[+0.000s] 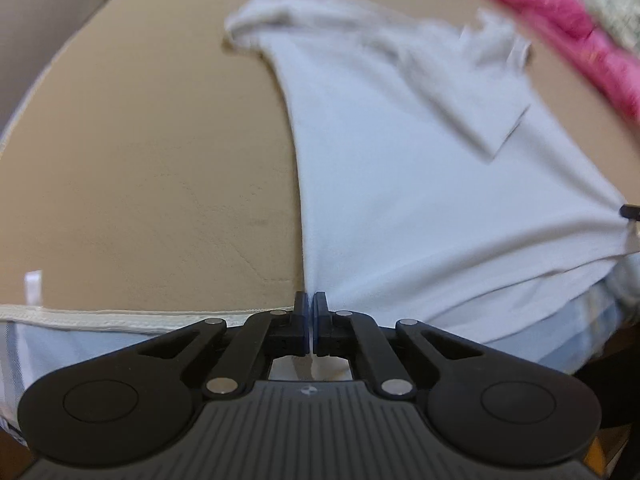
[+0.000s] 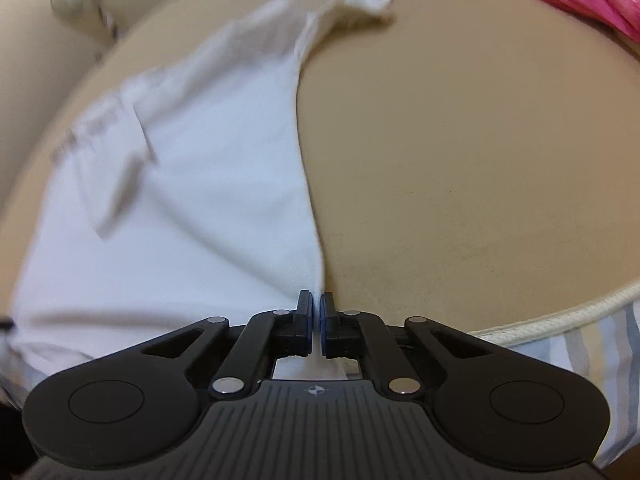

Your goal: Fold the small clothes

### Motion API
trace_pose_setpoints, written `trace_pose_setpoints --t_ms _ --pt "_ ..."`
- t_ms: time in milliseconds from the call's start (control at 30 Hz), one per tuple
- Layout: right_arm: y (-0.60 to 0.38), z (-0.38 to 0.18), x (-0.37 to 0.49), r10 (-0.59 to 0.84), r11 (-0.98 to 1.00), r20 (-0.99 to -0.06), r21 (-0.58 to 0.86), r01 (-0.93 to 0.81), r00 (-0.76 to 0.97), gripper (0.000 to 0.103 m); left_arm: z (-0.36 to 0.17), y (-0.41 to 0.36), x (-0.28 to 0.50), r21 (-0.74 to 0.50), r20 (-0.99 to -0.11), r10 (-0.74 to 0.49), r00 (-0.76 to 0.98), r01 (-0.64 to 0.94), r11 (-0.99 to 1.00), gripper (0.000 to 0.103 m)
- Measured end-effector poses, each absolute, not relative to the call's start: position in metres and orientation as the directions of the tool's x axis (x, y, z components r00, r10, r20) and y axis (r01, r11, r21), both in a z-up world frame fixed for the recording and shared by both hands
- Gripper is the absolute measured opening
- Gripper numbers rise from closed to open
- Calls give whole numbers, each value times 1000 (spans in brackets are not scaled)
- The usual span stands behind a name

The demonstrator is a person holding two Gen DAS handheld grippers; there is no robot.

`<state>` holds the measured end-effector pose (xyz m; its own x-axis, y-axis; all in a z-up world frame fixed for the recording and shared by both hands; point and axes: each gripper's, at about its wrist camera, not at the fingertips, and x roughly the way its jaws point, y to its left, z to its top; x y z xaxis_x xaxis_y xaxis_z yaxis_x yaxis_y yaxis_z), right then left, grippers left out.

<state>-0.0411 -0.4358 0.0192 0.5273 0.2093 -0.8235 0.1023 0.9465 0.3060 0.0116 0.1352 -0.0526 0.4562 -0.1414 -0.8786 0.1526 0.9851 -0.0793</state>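
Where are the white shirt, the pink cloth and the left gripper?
white shirt (image 1: pixel 420 200): left wrist view, middle of its body panel.
pink cloth (image 1: pixel 560 28): left wrist view, its blurred fold at upper right.
left gripper (image 1: pixel 311 312): left wrist view, between its fingertips, closed on the shirt's hem.

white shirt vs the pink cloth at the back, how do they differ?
Colour: the white shirt is plain white; the pink cloth is bright pink. Place: the shirt lies spread across the middle of the tan surface; the pink cloth sits bunched along its far edge. Handling: the left gripper and the right gripper are each shut on a near corner of the shirt; neither touches the pink cloth. Both rest on the same surface.
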Motion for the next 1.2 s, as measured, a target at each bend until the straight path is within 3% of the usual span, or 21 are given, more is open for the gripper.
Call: trace_pose_setpoints --t_ms 100,167,300,367,400,467,500,533,567,600,633,667,700,733,767,800,1067,1200 --pt "-464 44 -68 285 875 -741 460 152 608 2 -34 156 -17 -155 -836 -198 512 125 980 0" --pt "-474 44 -84 278 858 -747 475 193 604 2 -39 161 -24 -154 -845 -190 500 113 982 0" --pt "-459 17 -70 170 921 -854 315 229 492 1 -68 154 -8 -44 -909 -71 412 75 996 2" --pt "-447 12 -64 52 963 -881 169 210 470 6 -68 152 -2 -76 -908 -100 408 74 994 3" --pt "-442 15 -63 34 969 -872 149 199 488 6 -63 147 -2 -94 -894 -125 429 93 991 7" --pt "-435 24 -63 81 969 -837 192 153 542 9 -59 133 -1 -120 -878 -174 446 147 982 27" --pt "-430 25 -62 102 971 -831 203 128 547 13 -64 126 -1 -117 -882 -181 436 170 978 50" --pt "-424 22 -59 106 976 -843 189 106 527 24 -70 116 0 -94 -892 -165 420 185 978 60" --pt "-422 15 -60 96 983 -865 160 88 493 34 -77 107 2 -55 -908 -131 399 196 979 60" --pt "-415 5 -57 69 990 -894 115 76 443 35 -86 100 4 -24 -924 -100 370 203 979 55" --pt "-413 -2 -55 41 995 -916 76 72 399 34 -95 95 7 -7 -938 -78 339 207 978 30" --pt "-411 -7 -54 33 995 -926 64 70 375 34 -101 91 8 4 -945 -66 321 212 977 17" --pt "-410 -10 -56 35 996 -927 64 66 373 33 -102 87 7 18 -943 -59 328 226 974 13" --pt "-409 -9 -56 36 997 -924 61 52 380 24 -99 84 3 34 -937 -55 345 248 968 6" --pt "-409 -8 -58 55 997 -921 74 36 385 7 -97 81 0 43 -931 -57 360 263 964 6" --pt "-411 -6 -59 71 996 -917 89 29 393 5 -94 79 -3 48 -926 -59 374 270 962 6" --pt "-454 34 -106 137 959 -858 240 151 496 3 -56 106 -39 -35 -880 -151 451 255 966 4" --pt "-443 18 -115 92 982 -912 150 116 399 3 -72 100 -36 -18 -922 -131 364 296 955 5"
